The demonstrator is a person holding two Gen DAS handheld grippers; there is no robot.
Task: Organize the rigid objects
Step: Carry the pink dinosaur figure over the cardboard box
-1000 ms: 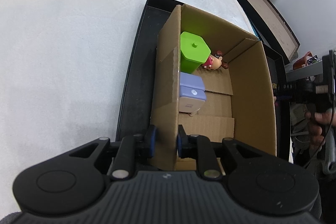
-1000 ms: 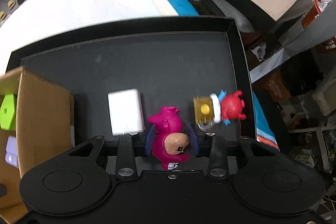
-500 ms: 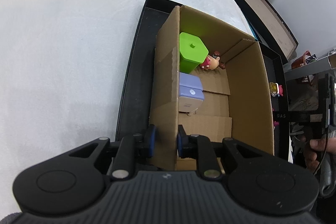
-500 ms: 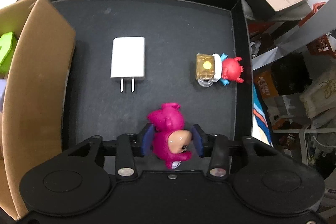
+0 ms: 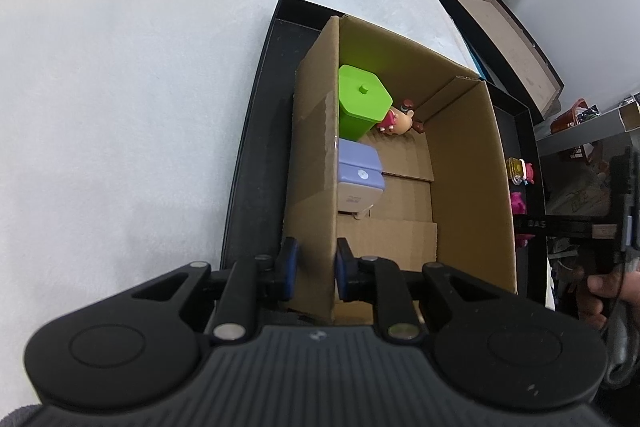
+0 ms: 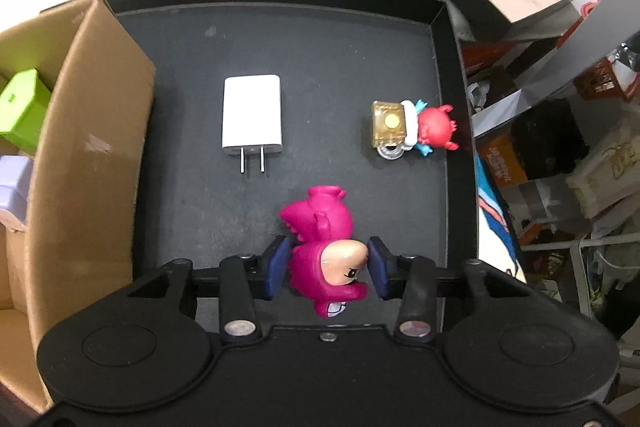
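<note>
Right gripper [image 6: 327, 269] seemingly around figurine [image 6: 324, 251]

Charger [image 6: 252, 115] left of keychain [image 6: 412, 127]

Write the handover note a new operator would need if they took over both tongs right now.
Left tongs: shut on the box wall, steadying it.
Right tongs: shut on the pink figure, above the tray.
Done: green container, lilac case and one small figure are in the box.
Left: drop the pink figure in, then the charger and red figure from the tray.
</note>
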